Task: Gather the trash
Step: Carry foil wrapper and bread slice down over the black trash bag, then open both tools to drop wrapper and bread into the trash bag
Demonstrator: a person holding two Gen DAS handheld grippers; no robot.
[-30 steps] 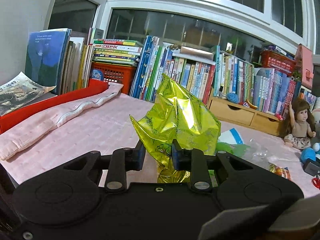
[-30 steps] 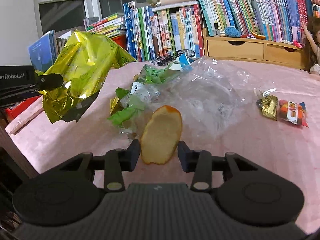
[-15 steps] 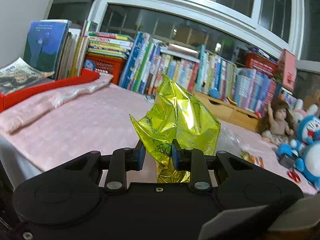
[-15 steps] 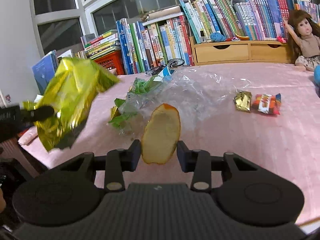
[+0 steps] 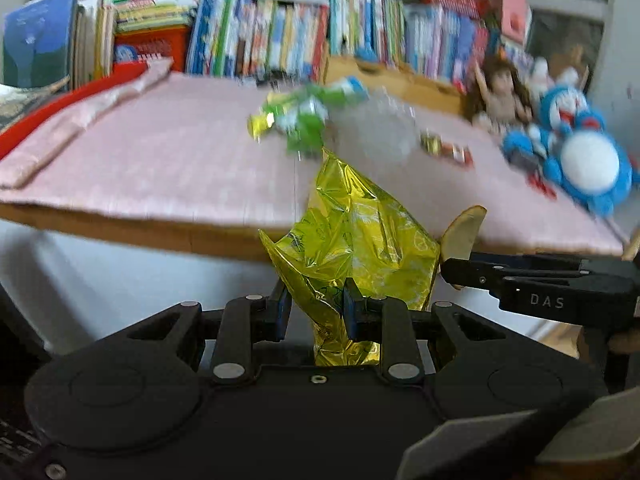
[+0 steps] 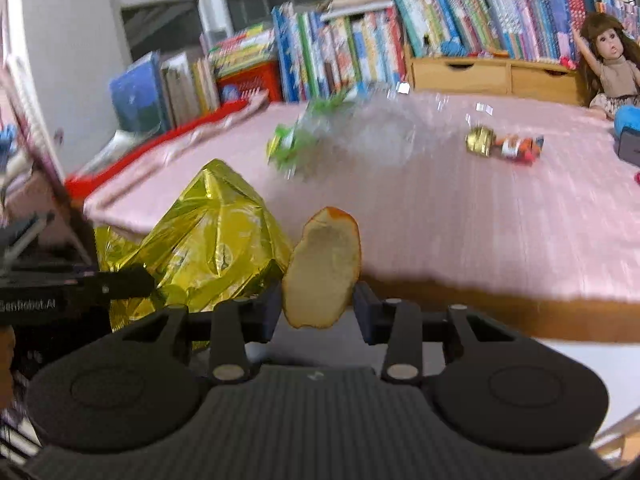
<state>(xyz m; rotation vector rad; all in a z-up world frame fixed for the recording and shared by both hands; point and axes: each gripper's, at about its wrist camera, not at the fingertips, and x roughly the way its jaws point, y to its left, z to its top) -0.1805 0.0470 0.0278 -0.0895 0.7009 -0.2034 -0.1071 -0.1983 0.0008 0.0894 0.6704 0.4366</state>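
Both hands have pulled back past the counter edge: my left gripper jaws pinch crinkled gold foil wrapper, right gripper jaws clamp the oval peel.

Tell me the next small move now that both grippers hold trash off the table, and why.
Probably carry both pieces on to a bin and let go there; none shows here. The left gripper is clamped on the gold foil wrapper, the right gripper on the peel, both past the table edge, where more wrappers remain.
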